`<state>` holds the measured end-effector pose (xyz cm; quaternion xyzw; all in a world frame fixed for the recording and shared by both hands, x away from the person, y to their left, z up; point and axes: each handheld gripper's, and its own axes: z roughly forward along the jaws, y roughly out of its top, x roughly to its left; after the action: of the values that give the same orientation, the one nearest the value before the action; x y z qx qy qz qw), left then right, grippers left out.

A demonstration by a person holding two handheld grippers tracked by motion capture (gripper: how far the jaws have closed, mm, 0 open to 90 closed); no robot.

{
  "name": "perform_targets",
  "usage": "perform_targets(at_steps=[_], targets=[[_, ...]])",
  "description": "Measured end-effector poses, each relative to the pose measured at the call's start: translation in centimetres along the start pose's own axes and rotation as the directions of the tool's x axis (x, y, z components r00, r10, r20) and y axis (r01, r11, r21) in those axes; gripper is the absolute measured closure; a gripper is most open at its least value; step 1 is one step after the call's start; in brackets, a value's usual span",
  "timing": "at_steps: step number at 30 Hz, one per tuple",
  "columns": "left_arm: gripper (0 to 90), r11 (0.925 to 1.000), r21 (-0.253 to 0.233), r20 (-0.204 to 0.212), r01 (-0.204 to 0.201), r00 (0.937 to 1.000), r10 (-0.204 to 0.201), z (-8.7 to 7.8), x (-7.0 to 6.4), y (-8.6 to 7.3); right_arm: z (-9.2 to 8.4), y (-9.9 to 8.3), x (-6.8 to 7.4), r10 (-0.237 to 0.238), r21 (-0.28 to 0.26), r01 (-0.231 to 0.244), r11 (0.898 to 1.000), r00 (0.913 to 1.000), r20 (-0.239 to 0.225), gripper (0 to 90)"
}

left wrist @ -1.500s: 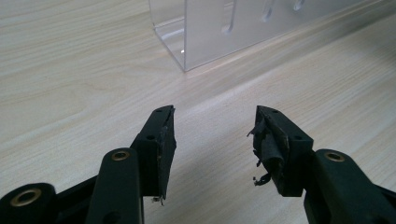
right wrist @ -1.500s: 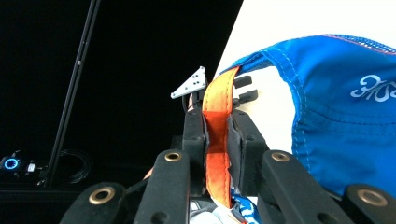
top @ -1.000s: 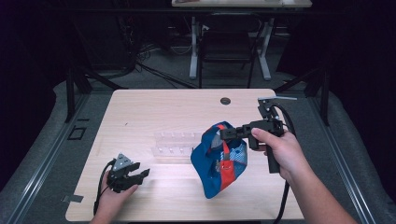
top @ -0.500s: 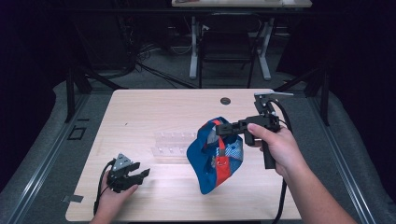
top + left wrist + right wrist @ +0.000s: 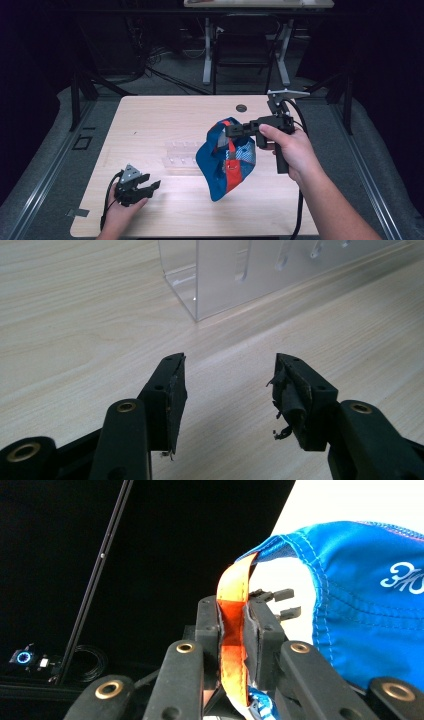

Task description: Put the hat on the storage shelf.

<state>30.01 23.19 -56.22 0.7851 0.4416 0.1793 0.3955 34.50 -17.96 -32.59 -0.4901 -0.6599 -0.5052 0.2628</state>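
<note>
**Cap hanging from your right claw**

Your right claw [image 5: 231, 131] is clamped on the orange strap [image 5: 233, 630] of the blue cap [image 5: 226, 165]; in the right gripper view the strap runs straight up between the two pads, pinched flat. The cap hangs below and just to the near side of that claw, lifted off the table [image 5: 165, 120], with its open side turned toward your right hand [image 5: 290, 152].

Your left claw [image 5: 145, 187] rests low at the near left of the table, well apart from the cap, its jaws standing wide with nothing between them. Ahead of it in the left gripper view stands a clear plastic rack [image 5: 235, 275], near but not touching. From above, that rack [image 5: 182, 155] lies between your two claws, just beside the hanging cap.
</note>
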Motion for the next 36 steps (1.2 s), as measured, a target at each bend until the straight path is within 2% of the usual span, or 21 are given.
perform_targets(at_steps=[8,15,21,24,27,29,32,34,36], targets=[[43.5,0.9992,-0.038,-0.003,0.009,1.0000,-0.009,-0.4,-0.2,0.2,0.7,1.0,0.6,-0.002,-0.018,0.002,1.000,0.9999,-0.014,78.3],[43.4,0.9976,-0.067,0.022,0.015,0.9997,-0.014,-0.9,-0.6,0.7,1.2,1.9,0.9,-0.011,-0.032,0.011,0.999,0.9998,-0.015,78.3],[43.4,0.9956,-0.094,0.008,-0.008,0.9999,0.009,-1.1,-1.3,1.0,1.6,2.4,1.0,-0.016,-0.038,0.015,0.999,0.9998,-0.014,78.2],[42.5,0.9930,-0.118,0.031,-0.007,0.9995,0.011,-1.3,-1.7,1.2,1.8,2.6,1.0,-0.012,-0.036,0.012,0.999,0.9999,-0.009,78.2],[42.5,0.9910,-0.132,0.046,-0.021,0.9986,0.027,-1.6,-2.3,1.5,2.0,2.8,1.1,-0.012,-0.042,0.012,0.999,0.9999,-0.009,78.3],[42.6,0.9882,-0.146,0.070,-0.045,0.9960,0.056,-1.9,-3.4,2.3,2.3,3.0,1.1,-0.015,-0.048,0.014,0.999,0.9997,-0.019,78.3],[44.0,0.9855,-0.155,0.087,-0.068,0.9928,0.083,-2.1,-4.4,2.9,2.4,3.1,1.1,-0.014,-0.046,0.014,0.999,0.9998,-0.014,78.3],[44.1,0.9824,-0.162,0.098,-0.094,0.9890,0.111,-2.1,-5.3,3.3,2.5,3.1,1.0,-0.014,-0.049,0.013,0.999,0.9997,-0.018,78.3],[44.9,0.9775,-0.159,0.104,-0.138,0.9823,0.156,-2.1,-6.4,3.8,2.6,3.1,1.0,-0.014,-0.046,0.014,0.999,0.9998,-0.015,78.3]])
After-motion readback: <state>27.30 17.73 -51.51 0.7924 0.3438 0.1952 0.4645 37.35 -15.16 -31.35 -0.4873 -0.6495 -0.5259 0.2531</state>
